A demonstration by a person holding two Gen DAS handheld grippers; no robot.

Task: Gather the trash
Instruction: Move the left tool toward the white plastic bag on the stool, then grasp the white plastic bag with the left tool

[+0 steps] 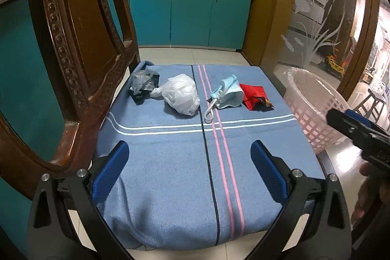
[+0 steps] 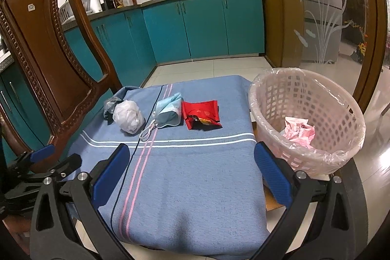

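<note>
Both grippers, left gripper (image 1: 189,168) and right gripper (image 2: 191,171), hover spread and empty. Red wrapper (image 2: 201,113) lies at twelve o'clock; basket (image 2: 341,157) at two. Next, likely: reach, pinch wrapper.

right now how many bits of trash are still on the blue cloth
4, in a row left to right: a grey bag by the chair, a white bag, a blue face mask, and a red wrapper nearest the basket, which already holds crumpled paper.

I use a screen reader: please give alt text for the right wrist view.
Open right gripper over a blue cloth holding four trash pieces: grey bag, white bag, face mask, red wrapper. Lined basket at right.
</note>
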